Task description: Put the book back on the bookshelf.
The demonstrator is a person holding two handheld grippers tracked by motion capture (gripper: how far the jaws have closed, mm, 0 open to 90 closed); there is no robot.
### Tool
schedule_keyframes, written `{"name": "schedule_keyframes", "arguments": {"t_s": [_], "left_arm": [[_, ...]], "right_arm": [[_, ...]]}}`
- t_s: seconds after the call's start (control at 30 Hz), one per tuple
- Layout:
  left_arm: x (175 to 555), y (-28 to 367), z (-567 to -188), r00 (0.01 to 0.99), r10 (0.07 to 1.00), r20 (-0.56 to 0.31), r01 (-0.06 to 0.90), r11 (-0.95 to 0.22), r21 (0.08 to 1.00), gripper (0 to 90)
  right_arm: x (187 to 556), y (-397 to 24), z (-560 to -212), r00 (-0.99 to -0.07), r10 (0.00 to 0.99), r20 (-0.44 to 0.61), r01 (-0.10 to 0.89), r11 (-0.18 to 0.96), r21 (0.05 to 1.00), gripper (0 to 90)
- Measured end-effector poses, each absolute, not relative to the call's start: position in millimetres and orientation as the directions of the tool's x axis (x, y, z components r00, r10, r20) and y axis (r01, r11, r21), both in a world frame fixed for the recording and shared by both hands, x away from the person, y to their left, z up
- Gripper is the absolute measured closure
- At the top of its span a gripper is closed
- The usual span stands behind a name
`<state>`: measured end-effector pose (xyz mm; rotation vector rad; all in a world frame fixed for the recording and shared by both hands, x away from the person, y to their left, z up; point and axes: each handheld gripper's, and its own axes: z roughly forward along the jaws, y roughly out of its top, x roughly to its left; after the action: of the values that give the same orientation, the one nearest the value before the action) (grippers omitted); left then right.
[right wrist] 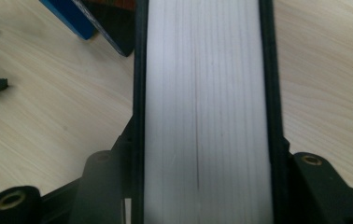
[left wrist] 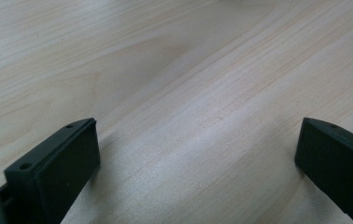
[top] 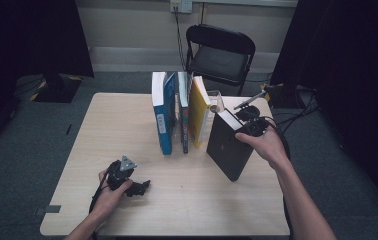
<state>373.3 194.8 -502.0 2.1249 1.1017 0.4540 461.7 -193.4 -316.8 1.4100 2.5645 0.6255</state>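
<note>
A black book (top: 228, 145) with white pages stands tilted on the wooden table (top: 127, 125), just right of the row of upright books. My right gripper (top: 251, 129) is shut on its upper end, one jaw on each cover. Up close, in the right gripper view, the page block (right wrist: 202, 93) runs between the jaws of my right gripper (right wrist: 207, 186). My left gripper (top: 142, 187) rests on the table near the front left, held in a hand. Its jaws stand wide apart in my left gripper (left wrist: 198, 154) view, with bare wood (left wrist: 165, 70) between them.
A blue book (top: 163, 117), a thin dark book (top: 183, 115) and a yellow book (top: 198, 112) stand side by side at the table's middle back. The blue book's corner (right wrist: 69, 16) shows past the black book. A black folding chair (top: 219, 55) stands behind the table.
</note>
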Motion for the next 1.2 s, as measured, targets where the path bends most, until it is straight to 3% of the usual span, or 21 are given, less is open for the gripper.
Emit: {"name": "schedule_keyframes", "arguments": {"t_s": [0.5,0.9,1.2], "left_arm": [[374,195,-502,0.580,0.815,-0.005,0.573,-0.404,0.713,0.0],[374,195,-502,0.583,0.813,-0.002,0.572,-0.408,0.711,0.0],[374,195,-502,0.583,0.813,-0.001,0.572,-0.409,0.711,0.0]], "right_arm": [[458,-182,-321,-0.557,0.830,0.009,0.761,0.507,0.405,52.5],[461,-175,-317,-0.493,0.870,0.009,0.798,0.448,0.402,53.6],[472,-172,-305,-0.439,0.898,0.011,0.800,0.385,0.461,53.7]]}}
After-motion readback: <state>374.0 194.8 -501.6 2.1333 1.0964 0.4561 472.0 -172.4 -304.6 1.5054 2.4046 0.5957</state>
